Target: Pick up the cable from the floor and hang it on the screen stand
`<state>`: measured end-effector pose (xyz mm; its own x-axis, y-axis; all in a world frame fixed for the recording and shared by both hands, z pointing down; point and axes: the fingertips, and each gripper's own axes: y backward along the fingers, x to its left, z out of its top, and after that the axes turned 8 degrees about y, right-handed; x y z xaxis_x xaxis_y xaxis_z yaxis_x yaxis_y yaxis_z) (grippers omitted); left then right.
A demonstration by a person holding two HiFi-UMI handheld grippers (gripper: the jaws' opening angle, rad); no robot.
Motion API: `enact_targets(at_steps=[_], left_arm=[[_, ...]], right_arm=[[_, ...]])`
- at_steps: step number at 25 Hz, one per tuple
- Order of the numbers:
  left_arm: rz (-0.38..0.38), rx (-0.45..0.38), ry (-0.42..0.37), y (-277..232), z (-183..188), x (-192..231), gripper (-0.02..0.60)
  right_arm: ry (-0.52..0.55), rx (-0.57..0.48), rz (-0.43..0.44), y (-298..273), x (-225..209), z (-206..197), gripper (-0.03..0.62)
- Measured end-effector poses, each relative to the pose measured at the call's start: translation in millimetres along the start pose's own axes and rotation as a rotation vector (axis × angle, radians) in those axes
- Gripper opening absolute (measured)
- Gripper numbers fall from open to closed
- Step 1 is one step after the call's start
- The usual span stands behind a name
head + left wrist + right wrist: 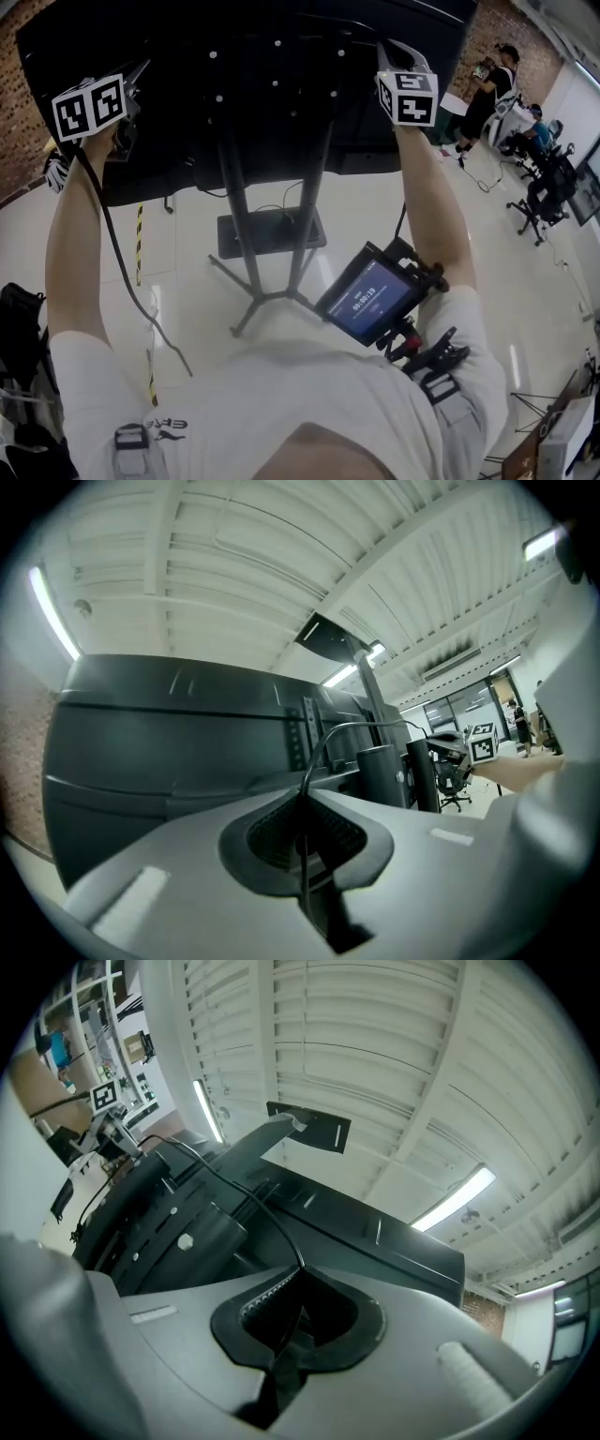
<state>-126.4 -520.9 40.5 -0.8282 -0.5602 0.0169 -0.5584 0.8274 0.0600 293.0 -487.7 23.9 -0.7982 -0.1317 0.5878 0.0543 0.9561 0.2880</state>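
Both arms are raised to the back of the big black screen (pixel 272 66) on its stand (pixel 234 187). In the head view my left gripper (pixel 122 103) is at the screen's left edge and my right gripper (pixel 401 66) is near its upper right. A thin black cable (pixel 127 272) hangs from the left gripper down along the left arm. In the left gripper view the left gripper (pixel 303 832) is shut on the cable (pixel 314 761), which arcs right toward the other gripper. In the right gripper view the right gripper (pixel 298 1293) is shut on the same cable (pixel 253 1204).
The stand's base plate (pixel 270 232) and splayed legs (pixel 267 300) rest on the glossy floor below. A small display device (pixel 370 302) hangs at the person's waist. A black bag (pixel 19 328) lies at the left. People (pixel 492 89) and office chairs (pixel 544 187) are at the far right.
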Motion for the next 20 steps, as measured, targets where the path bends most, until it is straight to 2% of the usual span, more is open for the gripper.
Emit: enact_targets(at_steps=[13, 20], left_arm=[[0.132, 0.068, 0.002, -29.9, -7.6, 12.6, 0.015], [0.154, 0.034, -0.001, -37.5, -13.8, 11.3, 0.015]], right_arm=[[0.282, 0.133, -0.029, -33.1, 1.3, -20.4, 0.025], [0.368, 0.202, -0.026, -37.0, 1.3, -30.1, 0.024]])
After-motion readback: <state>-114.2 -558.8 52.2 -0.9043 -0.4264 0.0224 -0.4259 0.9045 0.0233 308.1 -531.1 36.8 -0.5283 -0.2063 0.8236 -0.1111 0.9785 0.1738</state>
